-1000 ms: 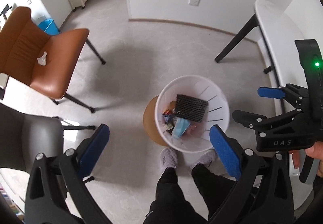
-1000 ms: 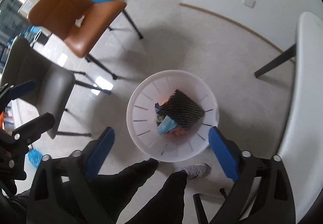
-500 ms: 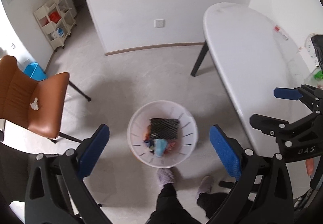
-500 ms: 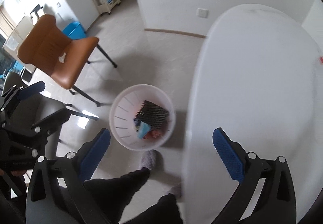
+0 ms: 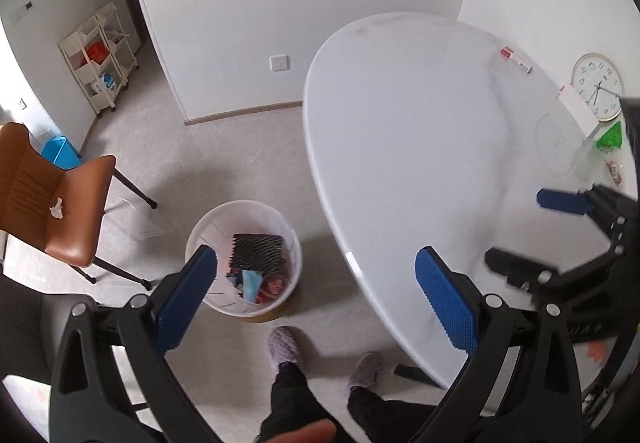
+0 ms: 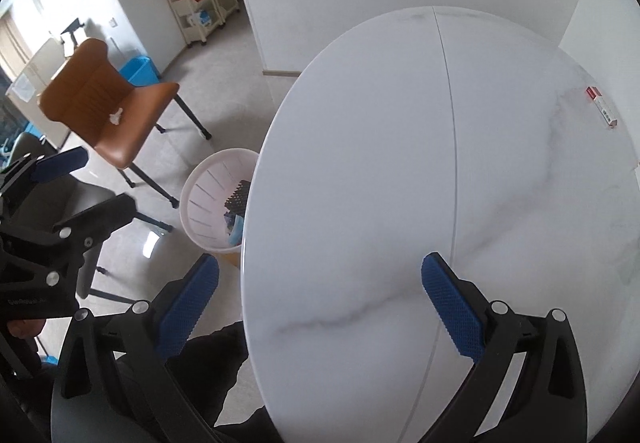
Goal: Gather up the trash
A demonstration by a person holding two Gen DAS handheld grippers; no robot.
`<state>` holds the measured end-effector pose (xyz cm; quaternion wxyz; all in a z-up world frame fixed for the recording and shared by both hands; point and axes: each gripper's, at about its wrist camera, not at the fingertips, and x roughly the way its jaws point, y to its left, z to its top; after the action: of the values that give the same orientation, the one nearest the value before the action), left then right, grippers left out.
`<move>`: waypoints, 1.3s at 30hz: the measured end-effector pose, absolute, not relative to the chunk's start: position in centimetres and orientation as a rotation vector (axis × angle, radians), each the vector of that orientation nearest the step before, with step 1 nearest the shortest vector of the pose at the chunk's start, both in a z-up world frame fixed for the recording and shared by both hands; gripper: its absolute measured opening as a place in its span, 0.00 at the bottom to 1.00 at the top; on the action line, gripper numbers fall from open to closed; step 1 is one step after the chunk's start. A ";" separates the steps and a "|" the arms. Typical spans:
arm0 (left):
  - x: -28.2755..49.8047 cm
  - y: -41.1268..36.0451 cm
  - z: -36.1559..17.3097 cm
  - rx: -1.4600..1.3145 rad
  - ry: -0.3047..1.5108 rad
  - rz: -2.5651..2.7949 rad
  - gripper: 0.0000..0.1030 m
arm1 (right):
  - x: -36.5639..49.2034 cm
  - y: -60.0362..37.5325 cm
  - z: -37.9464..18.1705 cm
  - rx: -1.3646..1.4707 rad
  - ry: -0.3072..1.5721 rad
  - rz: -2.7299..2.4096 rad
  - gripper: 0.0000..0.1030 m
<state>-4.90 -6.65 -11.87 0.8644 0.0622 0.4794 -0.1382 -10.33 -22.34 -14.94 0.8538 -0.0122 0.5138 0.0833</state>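
Observation:
A white trash basket (image 5: 208, 231) (image 6: 208, 183) stands on the floor beside the table, holding black mesh packaging (image 5: 256, 252) and mixed wrappers. My left gripper (image 5: 316, 303) hangs open and empty high above the floor, between basket and table edge. My right gripper (image 6: 320, 307) is open and empty above the near end of the white marble table (image 6: 400, 163). A crumpled white paper (image 5: 56, 208) (image 6: 116, 117) lies on the brown chair (image 5: 60, 203). A red-and-white small box (image 6: 602, 107) (image 5: 516, 60) lies at the table's far side. Green-topped clear packaging (image 5: 600, 147) sits at the table's right.
A clock (image 5: 597, 87) leans at the table's right edge. A grey chair (image 6: 84, 203) stands near the basket. A shelf cart (image 5: 102, 63) and a blue bin (image 5: 60, 153) are at the far left. The person's slippered feet (image 5: 286, 347) are on the floor below.
Both grippers have risen and swung right, away from over the basket; the table now fills much of both views. Both stay open and empty.

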 end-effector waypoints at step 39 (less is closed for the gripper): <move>-12.1 -5.8 6.1 -0.014 0.682 0.049 0.92 | -15.9 -24.1 0.3 -0.033 0.695 0.308 0.98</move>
<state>-12.09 -5.78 6.13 0.9422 -0.0068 0.3342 0.0240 -15.86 -24.07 0.34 0.9284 -0.0161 0.3393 0.1505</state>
